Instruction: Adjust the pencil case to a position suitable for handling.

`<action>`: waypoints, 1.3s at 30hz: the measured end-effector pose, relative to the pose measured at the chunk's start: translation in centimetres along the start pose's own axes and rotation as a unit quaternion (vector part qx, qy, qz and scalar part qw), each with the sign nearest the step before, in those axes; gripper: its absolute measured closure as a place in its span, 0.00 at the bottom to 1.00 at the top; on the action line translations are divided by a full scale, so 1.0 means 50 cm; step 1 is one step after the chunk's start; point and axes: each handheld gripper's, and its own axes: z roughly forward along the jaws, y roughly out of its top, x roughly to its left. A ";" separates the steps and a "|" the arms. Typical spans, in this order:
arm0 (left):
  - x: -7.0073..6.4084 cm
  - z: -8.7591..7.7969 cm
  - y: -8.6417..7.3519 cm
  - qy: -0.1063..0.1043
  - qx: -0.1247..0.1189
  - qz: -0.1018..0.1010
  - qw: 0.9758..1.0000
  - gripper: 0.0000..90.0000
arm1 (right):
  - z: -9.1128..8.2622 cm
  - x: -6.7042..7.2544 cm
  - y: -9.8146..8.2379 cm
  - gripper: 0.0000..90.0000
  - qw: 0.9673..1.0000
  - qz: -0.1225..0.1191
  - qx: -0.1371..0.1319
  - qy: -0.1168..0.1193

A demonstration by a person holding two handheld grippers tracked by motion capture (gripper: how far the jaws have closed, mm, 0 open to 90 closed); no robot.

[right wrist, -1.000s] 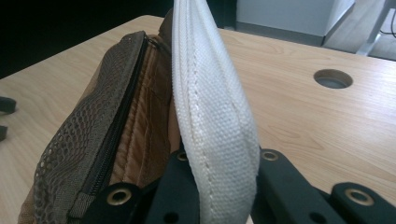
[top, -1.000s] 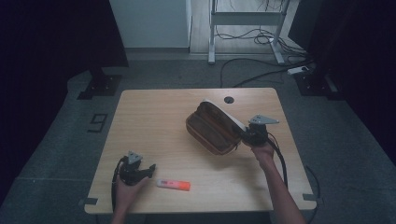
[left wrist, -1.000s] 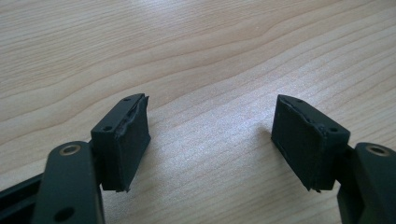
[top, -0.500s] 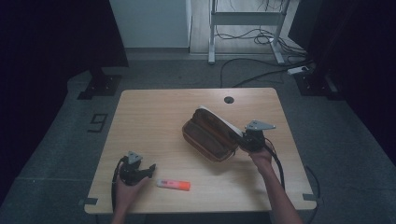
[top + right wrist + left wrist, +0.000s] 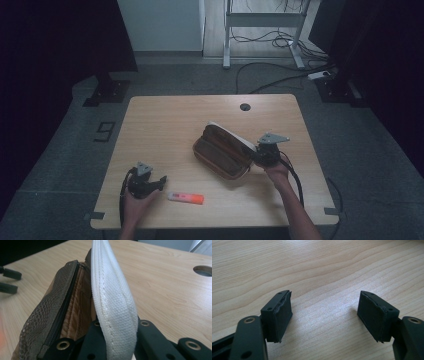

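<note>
My left hand-held gripper rests on the tabletop near its front left corner, its jaws spread wide with nothing but bare wood grain between them. I keep it low and open there because the orange and white marker lies just beside it to the right, apart from the jaws, and from that spot it looks ready to pick the marker up once there is somewhere to put it.

Right of the marker, near the middle of the tabletop, sits the pencil case, brown with a mesh inner pocket and a zip, lying at an angle and gaping open. Its white flap stands up on edge rather than lying over the brown inside.

That flap stands because my right hand-held gripper has it: in the right gripper view the jaws are clamped close on the white edge, with the fabric rising straight out from between them. I judge I am holding the flap up to keep the case open, so the marker can go in without the flap falling shut.
</note>
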 end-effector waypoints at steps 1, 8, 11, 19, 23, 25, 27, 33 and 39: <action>0.000 0.000 0.000 0.000 0.000 0.000 1.000 0.30 | 0.001 0.000 -0.001 0.92 1.000 -0.002 0.003 0.000; 0.000 0.000 0.000 0.000 0.000 0.000 1.000 0.30 | 0.009 -0.007 -0.005 0.91 1.000 0.002 0.015 0.006; 0.000 0.000 0.000 0.000 0.000 0.000 1.000 0.30 | 0.009 -0.009 -0.005 0.87 1.000 0.000 0.020 0.006; 0.000 0.000 0.000 0.000 0.000 0.000 1.000 0.30 | 0.011 -0.014 -0.008 0.76 0.999 0.007 0.037 -0.008; 0.000 0.000 0.000 0.000 0.000 0.000 1.000 0.30 | 0.006 -0.011 -0.005 0.60 0.999 0.005 0.030 -0.020; 0.000 0.000 0.000 0.000 0.000 0.000 1.000 0.30 | 0.003 -0.008 -0.004 0.53 0.999 0.006 0.028 -0.028; 0.000 0.000 0.000 0.000 0.000 0.000 1.000 0.30 | -0.002 -0.005 -0.002 0.46 0.999 0.010 0.023 -0.036; 0.000 0.000 0.000 0.000 0.000 0.000 1.000 0.30 | -0.028 0.003 0.001 0.35 0.997 0.022 -0.017 -0.070; 0.000 0.000 0.000 0.000 0.000 0.000 1.000 0.30 | -0.054 0.010 -0.005 0.33 0.996 0.028 -0.033 -0.075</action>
